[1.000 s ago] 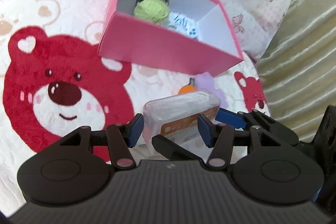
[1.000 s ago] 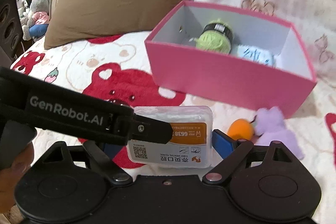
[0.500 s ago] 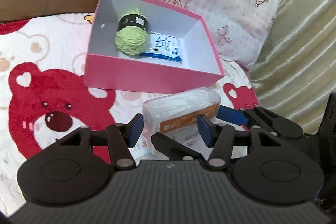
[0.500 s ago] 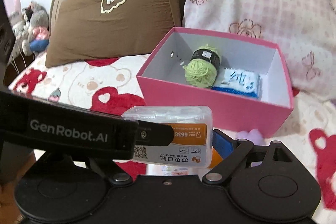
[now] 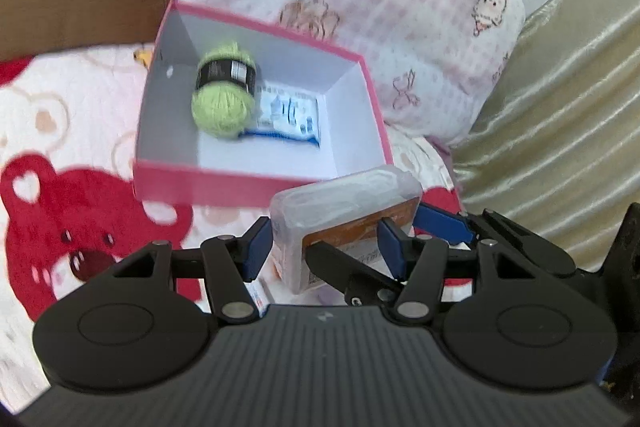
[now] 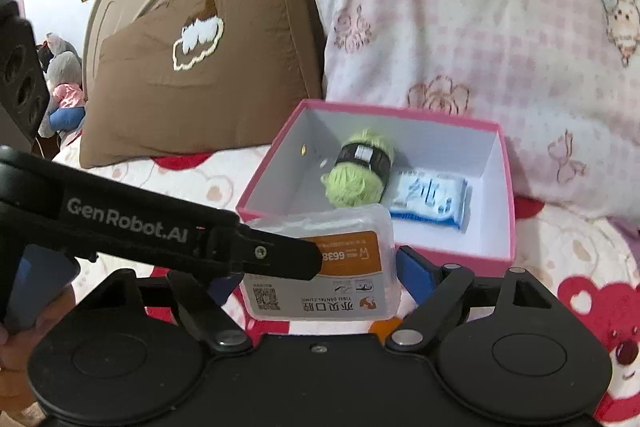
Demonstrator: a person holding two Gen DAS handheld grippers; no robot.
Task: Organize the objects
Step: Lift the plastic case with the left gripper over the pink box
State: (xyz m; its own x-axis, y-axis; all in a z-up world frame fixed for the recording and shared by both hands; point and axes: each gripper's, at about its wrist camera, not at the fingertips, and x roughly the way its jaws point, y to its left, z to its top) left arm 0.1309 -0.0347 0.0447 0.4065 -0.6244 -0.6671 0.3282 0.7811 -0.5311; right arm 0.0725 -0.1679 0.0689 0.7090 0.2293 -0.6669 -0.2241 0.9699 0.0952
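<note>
Both grippers clamp the same clear plastic case (image 6: 320, 269) with the orange label: the left gripper (image 5: 324, 245) pinches it between its blue pads, and the right gripper (image 6: 316, 273) presses on it from its own side, though its left pad is hidden behind the other tool's black arm, so only the right pad can be seen touching. Compared with a second ago the case has been carried up and forward; then it sat low in front of the pink box (image 6: 508, 187), whose near wall blocked much of the inside, and now it hangs just at the box's near rim, with the white floor of the box open to view. The orange ball and purple plush that lay on the blanket in front of the box have dropped out of sight, apart from a sliver of orange under the case that I cannot identify. Inside the box, toward its left, lies the green yarn ball (image 6: 358, 175) with its black band, and just right of it the blue-edged tissue pack (image 6: 430, 197), its print blurred. Behind the box lean the pink checked pillow (image 6: 480, 39) and the brown pillow (image 6: 208, 67).
</note>
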